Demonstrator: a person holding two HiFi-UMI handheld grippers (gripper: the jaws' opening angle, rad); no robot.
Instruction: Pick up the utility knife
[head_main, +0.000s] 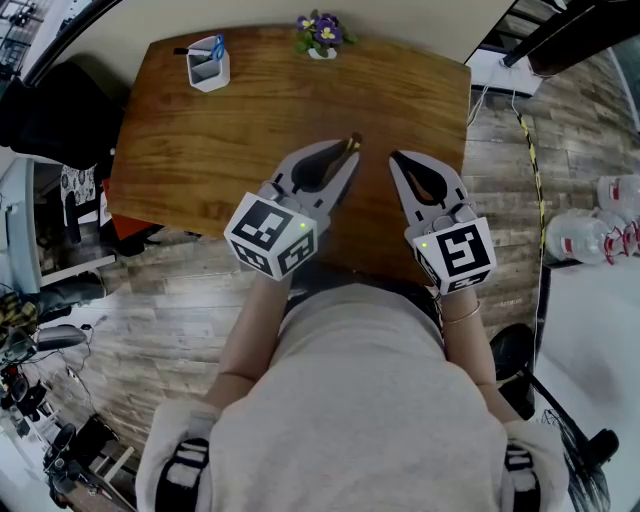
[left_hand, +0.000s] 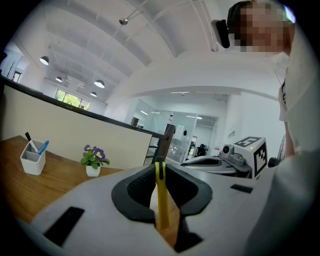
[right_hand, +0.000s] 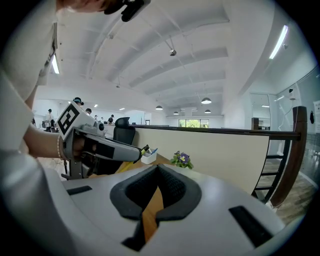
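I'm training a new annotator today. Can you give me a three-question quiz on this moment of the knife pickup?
1. True or false: the left gripper is shut on the yellow utility knife.
2. Which gripper has nothing between its jaws? A) left gripper B) right gripper
3. Fill in: at the far edge of the wooden table stand a white pen holder and a small flower pot with ____ blooms.
Key: 1 true; 2 B; 3 purple.
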